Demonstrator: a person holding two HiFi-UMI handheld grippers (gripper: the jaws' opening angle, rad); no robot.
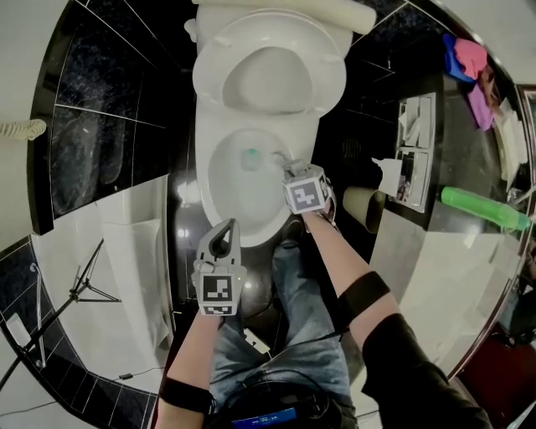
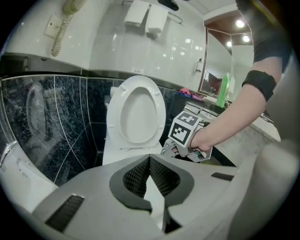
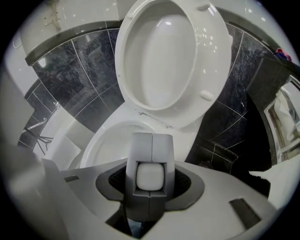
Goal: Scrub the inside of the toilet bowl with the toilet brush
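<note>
My right gripper (image 1: 293, 173) is clamped on the toilet brush (image 3: 151, 174). Its 2 jaws press on either side of the blocky grey handle, and the handle's pale end cap faces back at the gripper's own camera. I hold it pointing steeply down so the shaft runs ahead of the jaws into the bowl rather than across it.

The toilet (image 1: 331, 126) stands just ahead of and below that gripper. Its seat and lid (image 1: 322, 80) are tipped up against the tank (image 1: 285, 10) beyond the gripper, which leaves the inside open for scrubbing. The gripper hangs over the right side of the bowl (image 1: 216, 197), near its front rim. I judge that reaching in from the edge keeps my hand above the rim while only the brush goes in.

My left gripper (image 1: 227, 228) is closed and empty, its jaws meeting at the tips with nothing between them. It sits to the left of the right gripper and nearer to me, just short of the bowl's front rim. I take it to be parked clear, since the brush needs only 1 hand.

Ahead and left of the right gripper, low in the bowl, is a small greenish patch that I read as the brush head (image 1: 249, 157). It is too small to tell whether the bristles touch the porcelain.
</note>
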